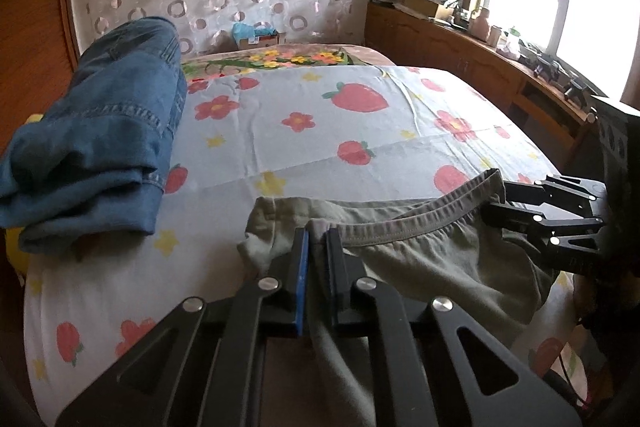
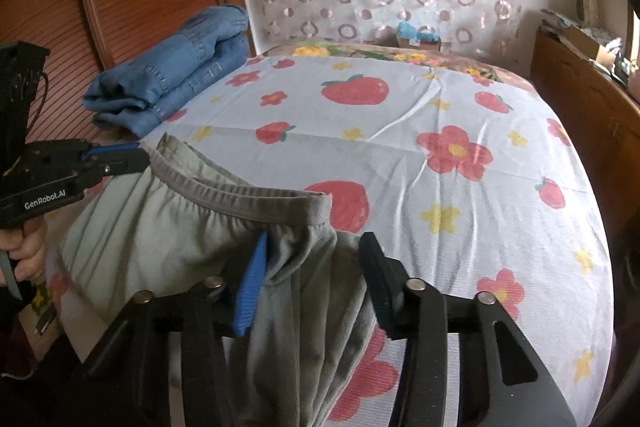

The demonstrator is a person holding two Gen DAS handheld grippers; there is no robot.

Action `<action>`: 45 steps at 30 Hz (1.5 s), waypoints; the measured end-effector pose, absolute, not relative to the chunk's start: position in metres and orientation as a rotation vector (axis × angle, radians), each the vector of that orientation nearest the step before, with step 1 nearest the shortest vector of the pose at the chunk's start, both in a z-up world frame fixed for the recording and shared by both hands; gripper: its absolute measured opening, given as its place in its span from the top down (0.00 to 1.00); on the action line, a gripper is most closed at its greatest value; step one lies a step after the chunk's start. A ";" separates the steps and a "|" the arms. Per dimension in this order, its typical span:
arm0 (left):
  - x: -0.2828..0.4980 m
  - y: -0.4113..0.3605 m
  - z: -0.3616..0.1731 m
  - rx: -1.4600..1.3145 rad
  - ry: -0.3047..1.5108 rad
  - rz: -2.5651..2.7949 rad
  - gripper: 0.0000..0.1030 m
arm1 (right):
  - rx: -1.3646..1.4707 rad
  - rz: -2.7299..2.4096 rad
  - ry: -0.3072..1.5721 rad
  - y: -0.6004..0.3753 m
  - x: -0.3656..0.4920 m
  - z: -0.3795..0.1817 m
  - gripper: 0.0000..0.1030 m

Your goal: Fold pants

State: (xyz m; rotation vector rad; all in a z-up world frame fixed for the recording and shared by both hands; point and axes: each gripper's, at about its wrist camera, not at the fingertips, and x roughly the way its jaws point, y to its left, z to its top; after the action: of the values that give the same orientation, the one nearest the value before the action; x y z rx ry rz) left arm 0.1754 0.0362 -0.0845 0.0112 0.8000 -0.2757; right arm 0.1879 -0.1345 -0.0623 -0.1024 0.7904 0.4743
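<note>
Bed (image 2: 400, 131): strawberry-print sheet; folded jeans (image 2: 176, 83) lie at its 10 o'clock corner.
Pants (image 2: 160, 227): grey-green, at the bed's 6 o'clock edge, waistband up, legs hanging; no fold visible yet, so I judge the folding barely begun.
Left hand-held gripper (image 1: 316, 239): closed on the waistband's left end.
Right hand-held gripper (image 2: 316, 247): straddles the right end at its 12 o'clock, jaws apart, not yet pinching.

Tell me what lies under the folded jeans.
The folded jeans rest on the strawberry-print sheet at the bed's edge. A yellow patch peeks out below; the rest underneath is covered.
</note>
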 end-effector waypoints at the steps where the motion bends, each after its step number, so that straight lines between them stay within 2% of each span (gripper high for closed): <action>1: 0.175 0.037 -0.085 0.001 0.802 -0.279 0.91 | -0.105 0.473 0.790 -0.134 0.188 -0.062 0.65; 4: 0.170 0.041 -0.082 -0.020 0.801 -0.280 0.86 | -0.108 0.494 0.773 -0.135 0.185 -0.060 0.76; 6: 0.165 0.042 -0.079 -0.026 0.791 -0.288 0.82 | -0.111 0.494 0.764 -0.135 0.183 -0.058 0.88; 8: 0.160 0.044 -0.076 -0.023 0.779 -0.278 0.81 | -0.125 0.497 0.750 -0.133 0.182 -0.056 0.96; 14: 0.146 0.053 -0.076 -0.096 0.777 -0.311 0.80 | -0.157 0.386 0.774 -0.128 0.185 -0.051 0.94; 15: 0.145 0.053 -0.076 -0.100 0.780 -0.309 0.80 | -0.164 0.389 0.778 -0.128 0.184 -0.052 0.90; 17: 0.142 0.053 -0.079 -0.099 0.792 -0.297 0.80 | -0.175 0.393 0.773 -0.129 0.178 -0.049 0.71; 19: 0.139 0.052 -0.082 -0.100 0.800 -0.300 0.80 | -0.163 0.411 0.772 -0.133 0.171 -0.045 0.67; 32: 0.136 0.043 -0.101 -0.054 0.843 -0.281 0.80 | -0.139 0.511 0.832 -0.164 0.105 -0.042 0.67; 34: 0.136 0.041 -0.100 -0.043 0.845 -0.277 0.79 | -0.143 0.520 0.856 -0.164 0.106 -0.048 0.71; 35: 0.136 0.040 -0.101 -0.036 0.846 -0.275 0.79 | -0.144 0.520 0.863 -0.164 0.107 -0.051 0.86; 36: 0.137 0.040 -0.101 -0.033 0.846 -0.274 0.79 | -0.149 0.523 0.869 -0.164 0.107 -0.053 0.94; 37: 0.137 0.039 -0.101 -0.032 0.846 -0.275 0.79 | -0.163 0.513 0.871 -0.165 0.107 -0.055 0.97; 45: 0.136 0.036 -0.103 -0.020 0.832 -0.270 0.76 | -0.121 0.475 0.844 -0.187 0.105 -0.043 0.98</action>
State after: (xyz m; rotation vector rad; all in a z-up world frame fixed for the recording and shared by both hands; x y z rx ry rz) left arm 0.1358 0.0364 -0.1025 -0.0200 0.8325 -0.2705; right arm 0.1047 -0.1874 -0.0426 -0.1208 0.8437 0.4754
